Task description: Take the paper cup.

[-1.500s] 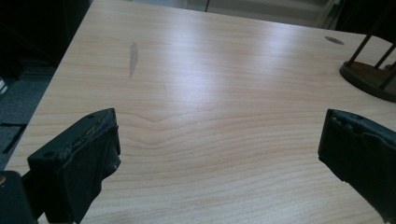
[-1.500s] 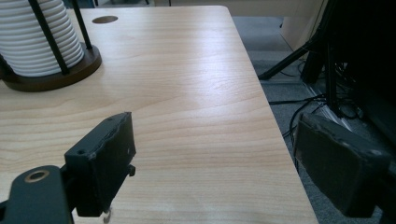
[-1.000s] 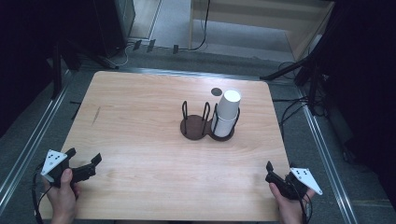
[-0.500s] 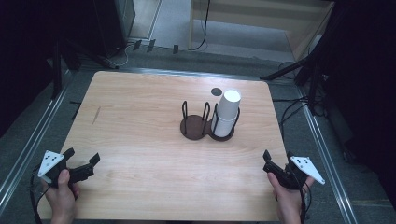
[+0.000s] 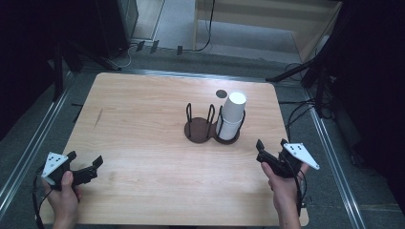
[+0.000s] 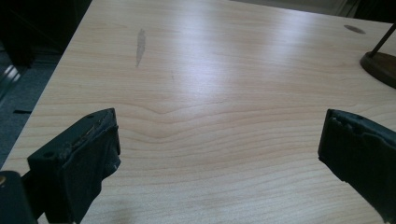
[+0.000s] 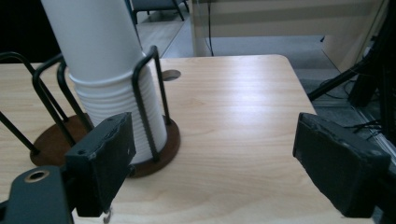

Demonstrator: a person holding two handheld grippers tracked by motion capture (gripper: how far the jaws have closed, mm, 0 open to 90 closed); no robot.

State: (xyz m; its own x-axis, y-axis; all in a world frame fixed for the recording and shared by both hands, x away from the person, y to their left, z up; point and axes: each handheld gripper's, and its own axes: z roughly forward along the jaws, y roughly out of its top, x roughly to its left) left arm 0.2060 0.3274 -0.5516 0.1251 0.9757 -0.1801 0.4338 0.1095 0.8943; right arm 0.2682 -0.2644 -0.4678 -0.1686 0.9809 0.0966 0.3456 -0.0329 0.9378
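left gripper point(image 5: 86, 168): jaws wide, empty | right gripper point(image 5: 272, 151): jaws wide, empty | risk: bumping tall cups point(image 5: 232, 116), centre frame, could tip rack point(image 5: 211, 129)

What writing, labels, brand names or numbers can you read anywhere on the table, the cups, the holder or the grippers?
None: no readable text in any view.
White cup stack: plain, ribbed, no print.
Dark wire cup holder: no label.
Wooden table: only grain, a grey smudge and a round dark spot.
Left gripper and right gripper: the grey plates show small dots, no letters.
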